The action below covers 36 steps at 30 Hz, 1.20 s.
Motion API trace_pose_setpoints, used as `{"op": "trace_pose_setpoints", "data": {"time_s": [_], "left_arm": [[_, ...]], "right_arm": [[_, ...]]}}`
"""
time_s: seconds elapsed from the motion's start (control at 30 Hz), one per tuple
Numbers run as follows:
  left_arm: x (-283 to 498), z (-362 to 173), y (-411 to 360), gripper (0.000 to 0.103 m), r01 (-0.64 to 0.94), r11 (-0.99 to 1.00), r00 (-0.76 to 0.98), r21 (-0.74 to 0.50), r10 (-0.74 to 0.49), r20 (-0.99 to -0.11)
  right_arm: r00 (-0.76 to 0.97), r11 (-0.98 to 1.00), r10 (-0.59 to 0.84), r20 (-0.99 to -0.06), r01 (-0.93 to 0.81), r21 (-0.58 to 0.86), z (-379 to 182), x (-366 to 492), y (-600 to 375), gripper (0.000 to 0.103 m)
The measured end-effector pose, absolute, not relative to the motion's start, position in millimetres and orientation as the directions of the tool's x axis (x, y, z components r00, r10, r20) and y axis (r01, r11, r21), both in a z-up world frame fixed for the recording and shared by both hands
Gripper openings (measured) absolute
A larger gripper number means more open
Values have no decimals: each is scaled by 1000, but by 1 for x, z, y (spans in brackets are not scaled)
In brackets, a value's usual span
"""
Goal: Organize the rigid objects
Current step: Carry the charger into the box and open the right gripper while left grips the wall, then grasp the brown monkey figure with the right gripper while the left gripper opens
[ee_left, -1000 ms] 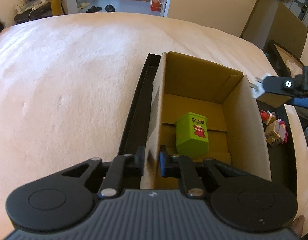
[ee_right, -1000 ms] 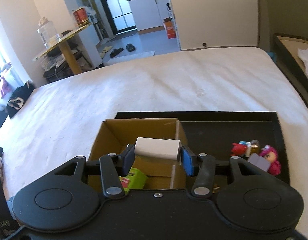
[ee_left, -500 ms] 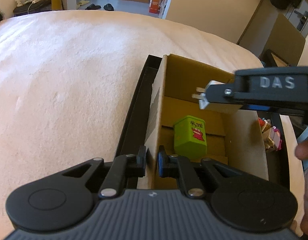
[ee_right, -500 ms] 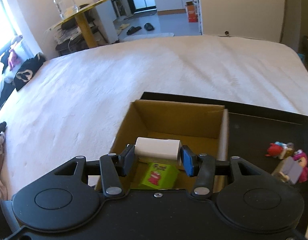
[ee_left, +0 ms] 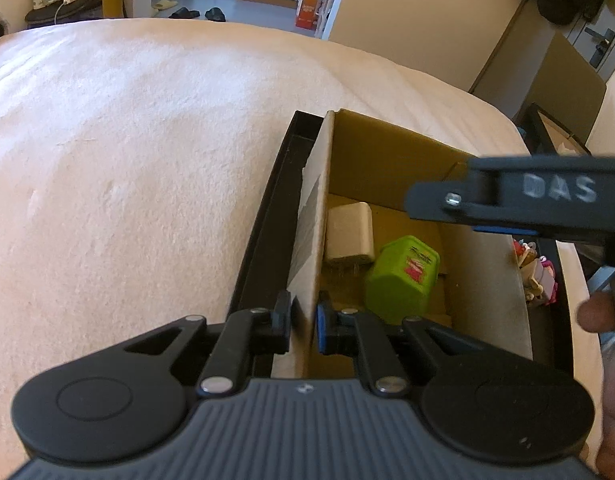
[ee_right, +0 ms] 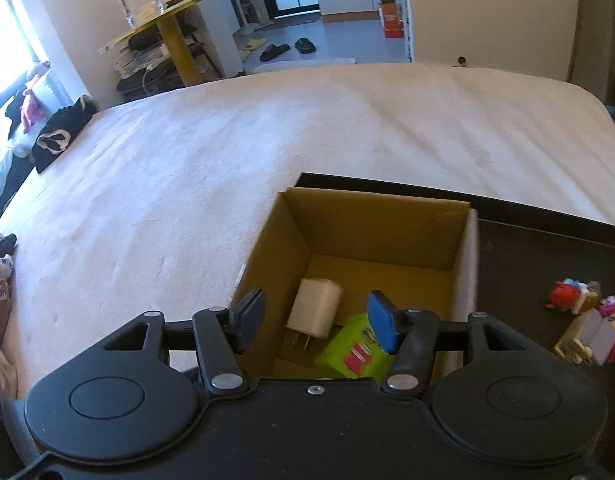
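An open cardboard box (ee_left: pixel 391 152) (ee_right: pixel 371 216) stands in a black tray (ee_left: pixel 267 208) (ee_right: pixel 547 252) on the bed. Inside lie a white plug charger (ee_left: pixel 349 232) (ee_right: pixel 315 308) and a green toy box (ee_left: pixel 401 276) (ee_right: pixel 353 350), side by side. My left gripper (ee_left: pixel 303 322) is shut on the box's near left wall. My right gripper (ee_right: pixel 315 322) is open and empty, hovering above the box's inside, over the charger. Its finger shows in the left wrist view (ee_left: pixel 519 200).
Small toy figures (ee_right: pixel 587 320) (ee_left: pixel 537 272) lie on the tray to the right of the box. The white bedspread (ee_right: pixel 267 152) spreads left and beyond. A side table with a jar (ee_right: pixel 155 12) stands past the bed.
My right gripper moved over the box, opened and let go of the white charger, which now lies inside beside the green toy box. The left gripper kept hold of the wall.
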<state>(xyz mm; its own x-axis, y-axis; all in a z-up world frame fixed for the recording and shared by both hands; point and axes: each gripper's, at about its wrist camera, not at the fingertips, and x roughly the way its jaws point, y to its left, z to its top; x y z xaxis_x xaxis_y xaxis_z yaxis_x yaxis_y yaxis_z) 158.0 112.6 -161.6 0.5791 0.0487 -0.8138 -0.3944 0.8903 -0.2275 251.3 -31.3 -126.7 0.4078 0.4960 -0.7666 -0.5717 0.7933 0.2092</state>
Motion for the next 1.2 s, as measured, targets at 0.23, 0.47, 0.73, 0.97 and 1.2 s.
{"op": "trace_pose_setpoints", "data": {"time_s": [0.23, 0.47, 0.73, 0.97, 1.2], "left_arm": [[158, -160, 112, 12, -393, 892, 578, -225, 50, -814], [159, -159, 110, 12, -393, 895, 570, -208, 60, -820], [158, -158, 109, 12, -402, 895, 566, -192, 78, -821], [160, -157, 102, 15, -407, 904, 544, -130, 125, -830], [162, -158, 101, 43, -430, 899, 519, -86, 168, -838]], "right_arm": [[447, 810, 481, -754, -555, 188, -113, 253, -67, 57], [469, 831, 460, -754, -527, 179, -113, 261, -97, 57], [479, 851, 448, -755, -488, 195, -125, 266, -127, 57], [464, 872, 435, -771, -430, 233, -153, 269, -150, 57], [446, 873, 444, -777, -410, 263, -176, 274, -159, 57]]}}
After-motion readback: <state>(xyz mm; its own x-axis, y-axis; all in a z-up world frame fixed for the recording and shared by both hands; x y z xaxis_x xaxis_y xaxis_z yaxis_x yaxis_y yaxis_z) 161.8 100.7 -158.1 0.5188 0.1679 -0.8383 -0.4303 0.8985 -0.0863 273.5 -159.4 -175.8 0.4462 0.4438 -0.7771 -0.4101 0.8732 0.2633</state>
